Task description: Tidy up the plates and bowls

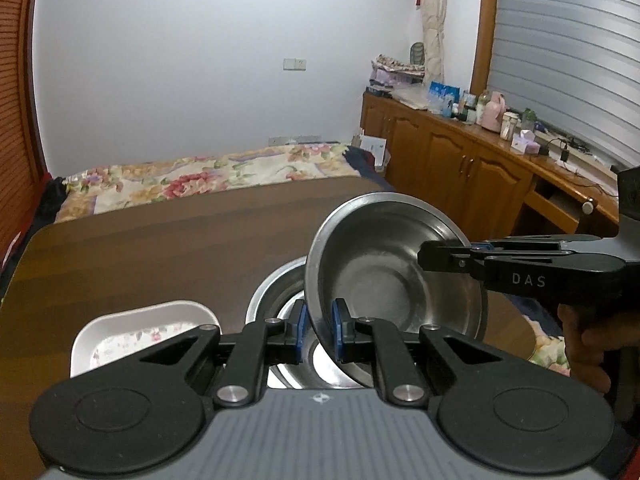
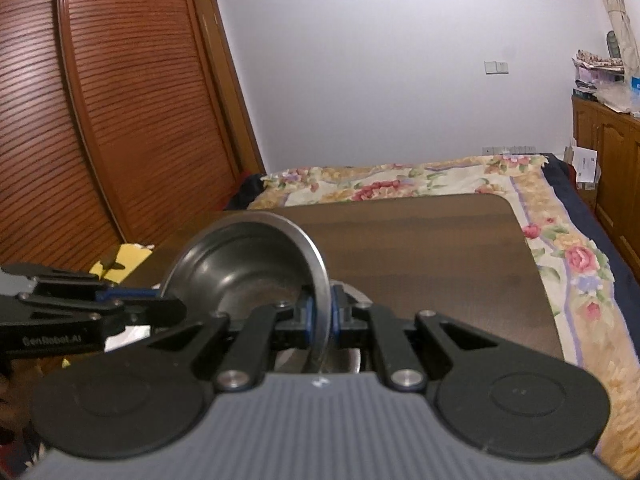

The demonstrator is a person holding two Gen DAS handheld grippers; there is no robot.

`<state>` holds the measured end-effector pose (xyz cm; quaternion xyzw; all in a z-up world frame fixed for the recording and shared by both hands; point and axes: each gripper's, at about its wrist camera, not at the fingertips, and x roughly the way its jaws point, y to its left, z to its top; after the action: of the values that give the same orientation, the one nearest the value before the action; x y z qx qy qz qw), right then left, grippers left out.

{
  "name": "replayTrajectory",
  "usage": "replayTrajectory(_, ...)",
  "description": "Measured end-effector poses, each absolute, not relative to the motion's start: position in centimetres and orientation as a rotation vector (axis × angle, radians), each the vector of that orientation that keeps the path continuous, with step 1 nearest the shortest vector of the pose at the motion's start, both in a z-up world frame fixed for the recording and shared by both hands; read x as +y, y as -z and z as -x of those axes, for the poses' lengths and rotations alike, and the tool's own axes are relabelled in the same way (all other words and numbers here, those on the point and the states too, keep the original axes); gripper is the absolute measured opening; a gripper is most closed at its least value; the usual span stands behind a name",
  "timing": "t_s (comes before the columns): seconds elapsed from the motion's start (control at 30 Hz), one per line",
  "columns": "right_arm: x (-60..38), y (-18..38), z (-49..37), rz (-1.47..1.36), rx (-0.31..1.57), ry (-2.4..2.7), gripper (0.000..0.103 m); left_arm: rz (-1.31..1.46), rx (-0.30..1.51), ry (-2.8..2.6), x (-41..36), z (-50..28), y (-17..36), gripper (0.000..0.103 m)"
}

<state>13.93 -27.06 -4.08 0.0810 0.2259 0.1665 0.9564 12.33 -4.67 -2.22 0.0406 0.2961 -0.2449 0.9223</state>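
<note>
A steel bowl [image 1: 380,276] is held tilted above the brown table [image 1: 160,248]. My left gripper [image 1: 319,328] is shut on its near-left rim. My right gripper [image 1: 444,258] comes in from the right and is shut on the bowl's right rim. In the right wrist view the same bowl [image 2: 248,264] sits between my right gripper's [image 2: 320,320] blue pads, with the left gripper [image 2: 160,304] clamped on its left rim. A second steel bowl [image 1: 276,292] rests on the table right below. A white floral plate [image 1: 140,332] lies to its left.
A floral bedspread [image 1: 200,176] lies beyond the table. A wooden cabinet [image 1: 460,168] with clutter stands at the right. A slatted wardrobe [image 2: 100,120] stands at the left. A yellow item [image 2: 120,260] lies by the table's left edge.
</note>
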Motion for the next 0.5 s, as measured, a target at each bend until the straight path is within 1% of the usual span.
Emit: replayTrajectory(0.5, -26.1, 6.4, -15.2, -0.147, 0.497, -0.318, 0.011, -0.09, 0.654, 0.464, -4.8, -13.9, 5.4, 0.016)
